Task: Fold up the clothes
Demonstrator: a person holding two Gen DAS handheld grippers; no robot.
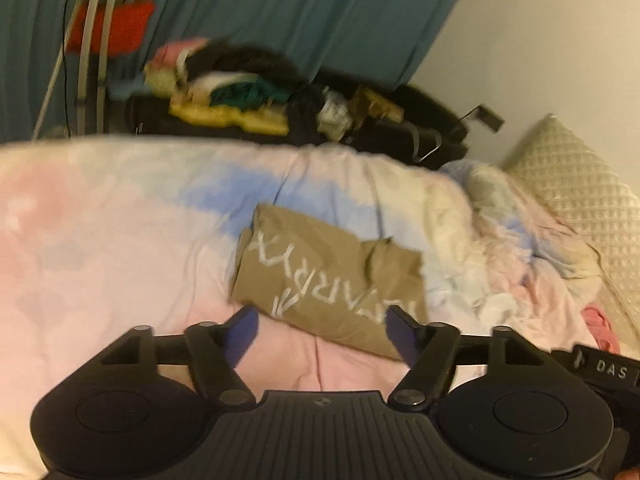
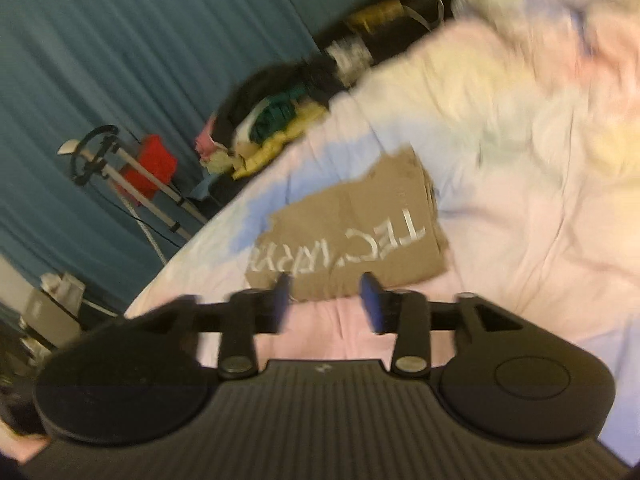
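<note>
Left gripper (image 1: pixel 322 330): jaws spread wide, nothing between the blue pads; it hangs over the pink part of the bedspread, just short of the garment's near edge.
Tan garment (image 1: pixel 324 276): lies on the bed (image 1: pixel 100 240), roughly mid-mattress, already gathered into a compact, several-layered rectangle with white lettering on top; neither gripper touches it.
Right gripper (image 2: pixel 326 300): jaws likewise spread and empty, poised just short of the same near edge in the right wrist view.
Progress: judged from its layered, squared shape, this garment's fold looks essentially complete; its upper corner in the left wrist view is bunched and may want smoothing.
Remaining: a heap of loose clothes (image 1: pixel 224 84) sits on dark furniture beyond the bed, near the teal curtain (image 1: pixel 280 12); these appear unfolded, so most of the task probably lies ahead.
Long axis: runs along the line of lettering, slanting from the far left corner down toward the near right in the left wrist view.
Pointing: the lettering reads upside down in the right wrist view, so its top faces the grippers.
</note>
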